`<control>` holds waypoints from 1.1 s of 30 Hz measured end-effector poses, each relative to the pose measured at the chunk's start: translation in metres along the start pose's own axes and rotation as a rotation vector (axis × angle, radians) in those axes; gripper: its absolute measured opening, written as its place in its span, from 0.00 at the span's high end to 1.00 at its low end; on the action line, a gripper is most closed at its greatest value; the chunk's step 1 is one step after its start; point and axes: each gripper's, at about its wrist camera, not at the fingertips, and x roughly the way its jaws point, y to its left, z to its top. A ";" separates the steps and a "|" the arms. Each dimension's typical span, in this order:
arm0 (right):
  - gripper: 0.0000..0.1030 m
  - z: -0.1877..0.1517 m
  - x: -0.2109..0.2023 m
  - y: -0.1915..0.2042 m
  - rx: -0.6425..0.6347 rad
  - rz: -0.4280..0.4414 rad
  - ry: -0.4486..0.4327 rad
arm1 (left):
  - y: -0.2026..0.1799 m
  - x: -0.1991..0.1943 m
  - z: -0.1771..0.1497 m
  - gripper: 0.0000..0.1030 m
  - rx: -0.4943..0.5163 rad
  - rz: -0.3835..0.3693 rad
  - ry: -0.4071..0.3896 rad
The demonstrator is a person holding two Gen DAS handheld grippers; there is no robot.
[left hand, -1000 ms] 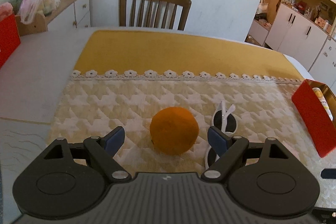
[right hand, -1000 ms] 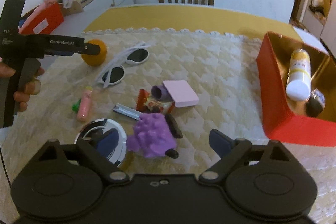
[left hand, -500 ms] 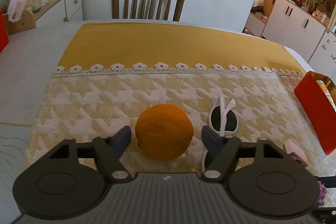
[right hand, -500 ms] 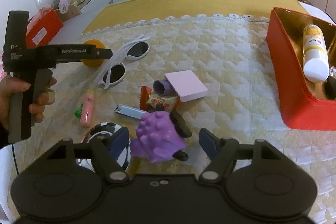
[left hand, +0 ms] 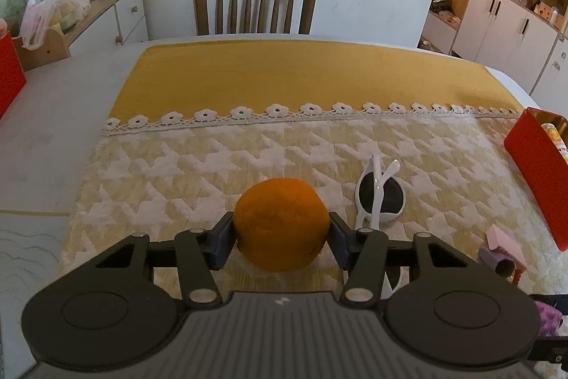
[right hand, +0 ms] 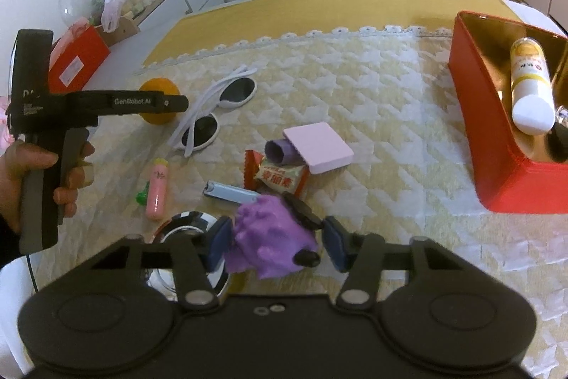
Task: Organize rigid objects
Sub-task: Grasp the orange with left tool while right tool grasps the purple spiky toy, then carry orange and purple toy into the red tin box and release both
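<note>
My left gripper (left hand: pixel 280 237) is shut on an orange (left hand: pixel 280 224), both pads against its sides, low over the quilted cloth. The orange also shows in the right wrist view (right hand: pixel 159 87), partly behind the left gripper's body. My right gripper (right hand: pixel 275 245) has closed around a purple spiky toy (right hand: pixel 264 247) with black wheels; the left pad touches it, a small gap shows at the right pad. White sunglasses (left hand: pixel 380 201) lie just right of the orange. The red tin (right hand: pixel 472 116) at the right holds a white and yellow bottle (right hand: pixel 530 87).
On the cloth lie a pink flat box (right hand: pixel 319 146), a purple tube (right hand: pixel 280 150), a snack packet (right hand: pixel 280 178), a blue lighter (right hand: pixel 230 194), a pink small bottle (right hand: pixel 158 189) and a round mirror (right hand: pixel 184 229). A wooden chair (left hand: pixel 254 4) stands beyond the table.
My left gripper moved onto the orange and closed its pads on it. My right gripper came down over the purple toy and narrowed around it.
</note>
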 end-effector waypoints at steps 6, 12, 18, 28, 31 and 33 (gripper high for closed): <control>0.48 0.001 -0.012 0.002 -0.013 -0.014 -0.032 | -0.001 -0.017 -0.001 0.48 0.002 0.003 -0.011; 0.48 0.005 -0.039 0.003 -0.026 -0.013 -0.088 | -0.009 -0.048 0.003 0.48 -0.010 -0.024 -0.022; 0.48 0.011 -0.073 -0.002 -0.025 -0.026 -0.139 | -0.030 -0.082 0.008 0.48 -0.002 -0.075 -0.025; 0.48 0.016 -0.122 -0.040 -0.001 -0.068 -0.214 | -0.093 -0.122 0.019 0.48 0.073 -0.157 -0.049; 0.48 0.018 -0.134 -0.059 0.008 -0.087 -0.235 | -0.119 -0.127 0.024 0.48 0.096 -0.185 -0.055; 0.48 0.019 -0.141 -0.073 0.017 -0.095 -0.247 | -0.136 -0.128 0.026 0.48 0.109 -0.207 -0.056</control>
